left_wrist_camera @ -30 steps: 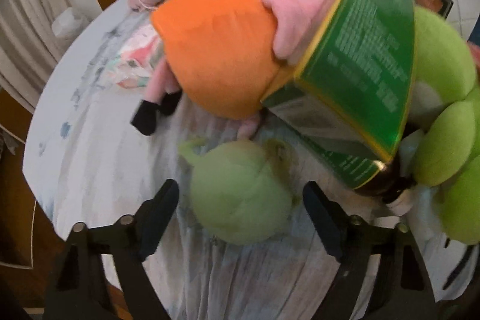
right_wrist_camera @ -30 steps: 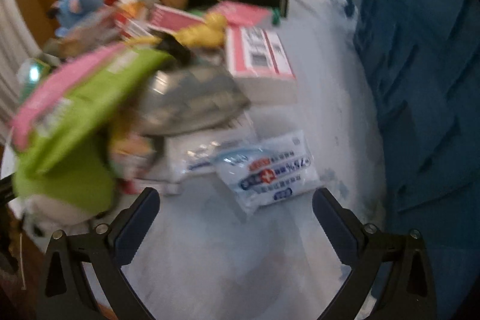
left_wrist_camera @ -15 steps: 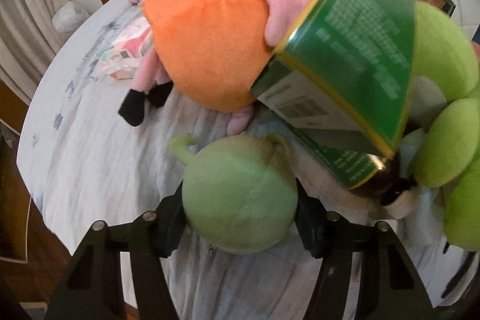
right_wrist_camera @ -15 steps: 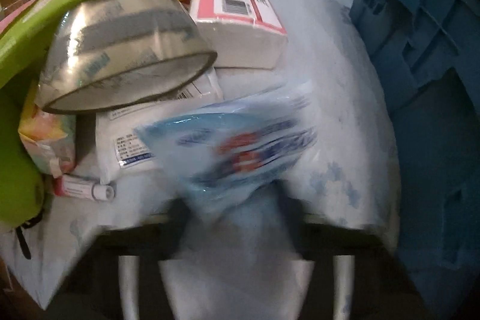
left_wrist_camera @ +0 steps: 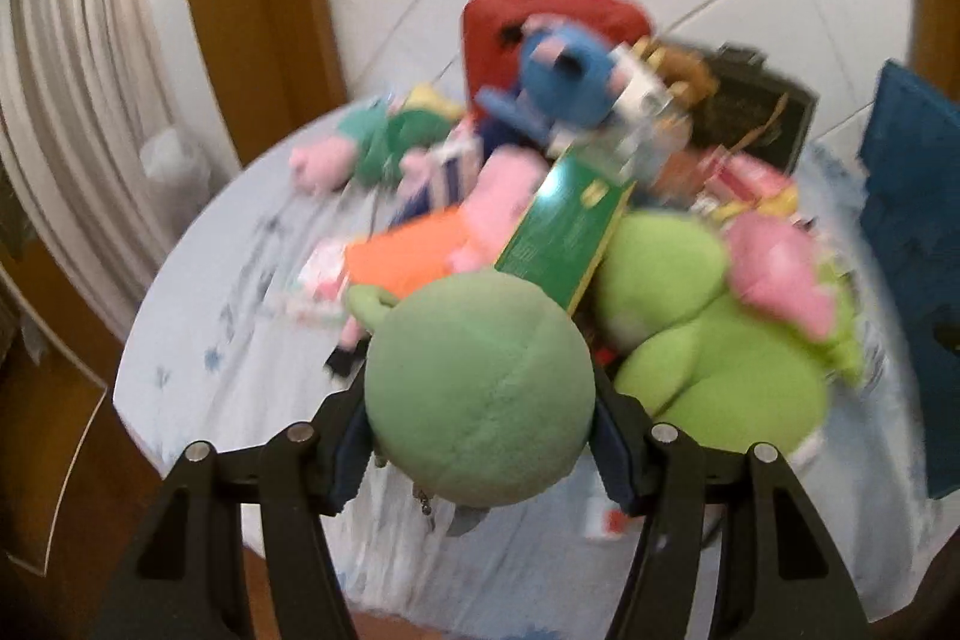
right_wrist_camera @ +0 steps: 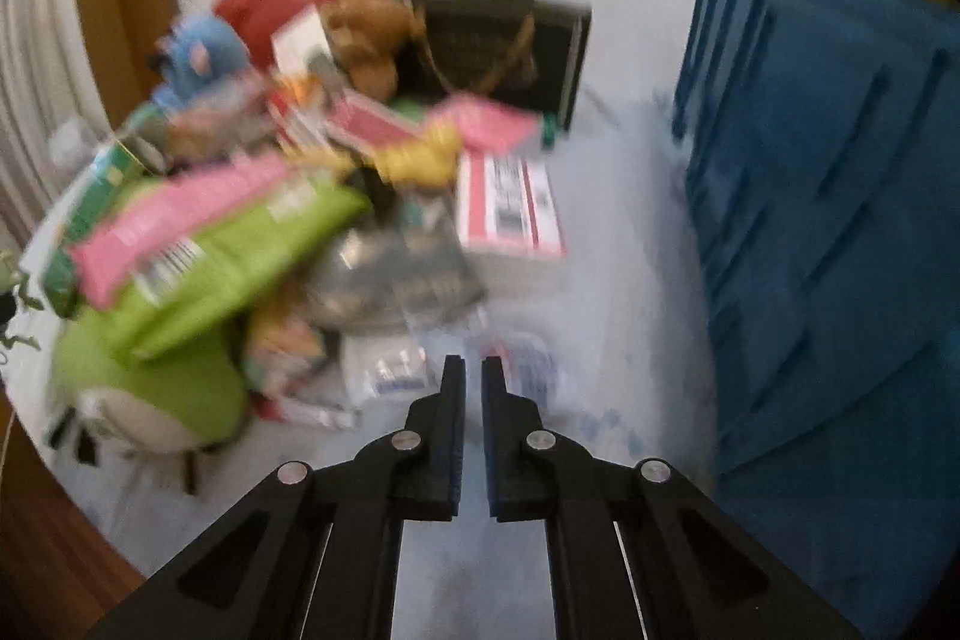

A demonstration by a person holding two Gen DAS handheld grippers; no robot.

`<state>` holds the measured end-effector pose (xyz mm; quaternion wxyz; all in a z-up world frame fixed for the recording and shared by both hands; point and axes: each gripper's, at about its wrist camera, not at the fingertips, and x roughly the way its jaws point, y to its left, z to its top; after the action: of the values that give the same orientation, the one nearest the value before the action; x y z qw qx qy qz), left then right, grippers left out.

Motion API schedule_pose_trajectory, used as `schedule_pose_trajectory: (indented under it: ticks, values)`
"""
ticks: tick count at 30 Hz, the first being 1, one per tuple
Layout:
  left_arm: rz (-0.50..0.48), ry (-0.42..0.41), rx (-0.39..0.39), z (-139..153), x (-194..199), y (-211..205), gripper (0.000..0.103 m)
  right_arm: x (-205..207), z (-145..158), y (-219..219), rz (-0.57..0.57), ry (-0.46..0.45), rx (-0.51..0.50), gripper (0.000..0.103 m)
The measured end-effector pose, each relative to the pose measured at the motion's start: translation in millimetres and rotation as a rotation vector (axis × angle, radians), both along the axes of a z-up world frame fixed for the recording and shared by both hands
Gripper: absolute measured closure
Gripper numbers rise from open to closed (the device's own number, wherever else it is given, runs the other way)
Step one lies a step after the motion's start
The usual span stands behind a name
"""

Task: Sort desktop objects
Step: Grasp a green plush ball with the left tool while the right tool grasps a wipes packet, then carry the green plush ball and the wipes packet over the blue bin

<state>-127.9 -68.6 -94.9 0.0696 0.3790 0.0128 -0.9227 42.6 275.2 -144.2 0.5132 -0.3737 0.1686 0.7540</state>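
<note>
A round pale-green plush [left_wrist_camera: 480, 388] fills the gap between the pads of my left gripper [left_wrist_camera: 478, 379], which is shut on it and holds it above the white-clothed round table [left_wrist_camera: 240, 340]. In the right wrist view my right gripper [right_wrist_camera: 473, 364] is shut, its fingers almost touching, and nothing shows between them. Just beyond its tips a blue-and-white wipes packet [right_wrist_camera: 534, 370] lies on the cloth beside a white packet [right_wrist_camera: 384, 370]. Blur hides whether the tips touch the wipes packet.
A mixed pile covers the table: a green box [left_wrist_camera: 558, 232], a large lime plush [left_wrist_camera: 720, 376], an orange-dressed pink plush [left_wrist_camera: 408, 256], a blue plush [left_wrist_camera: 558, 82], a red bag [left_wrist_camera: 540, 10], a tape roll [right_wrist_camera: 396, 274]. A blue crate [right_wrist_camera: 828, 220] stands on the right.
My left gripper closed on the round green plush and rose with it. My right gripper closed around the wipes packet, then pulled up and back; the packet now lies beyond its shut tips.
</note>
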Motion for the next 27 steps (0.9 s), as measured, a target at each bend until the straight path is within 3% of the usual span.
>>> schedule_pose_trajectory:
  ticks: [3, 6, 7, 8, 9, 10, 11, 21, 23, 27]
  values:
    - [-0.041, 0.04, 0.009, 15, 3, 18, 0.042, -9, 16, -5, 0.075, 0.001, 0.039, 0.098]
    - [-0.072, 0.046, 0.015, 21, 1, 29, 0.042, -2, 10, -4, 0.087, 0.013, -0.01, 0.095]
    - [-0.085, 0.042, 0.021, 21, -1, 35, 0.042, 3, 3, -2, 0.074, 0.017, -0.038, 0.084]
    - [-0.094, 0.039, 0.026, 20, -1, 41, 0.042, 7, -3, -2, 0.062, 0.014, -0.061, 0.062]
    - [-0.116, 0.035, 0.035, 20, -3, 49, 0.042, 10, -12, 1, 0.043, 0.007, -0.088, 0.048]
    - [-0.131, 0.032, 0.037, 21, -2, 57, 0.042, 13, -22, 4, 0.031, -0.003, -0.11, 0.025]
    - [-0.142, 0.029, 0.036, 19, -3, 62, 0.042, 13, -31, 9, 0.025, -0.013, -0.127, 0.022]
    - [-0.276, -0.001, -0.007, 8, -24, 125, 0.042, 0, -109, 45, -0.004, -0.152, -0.122, 0.022]
    - [-0.287, -0.004, -0.011, 7, -27, 129, 0.042, -1, -121, 54, -0.011, -0.163, -0.123, 0.062]
    - [-0.302, 0.002, -0.013, 7, -27, 134, 0.042, -1, -108, 53, -0.014, -0.155, -0.084, 0.069]
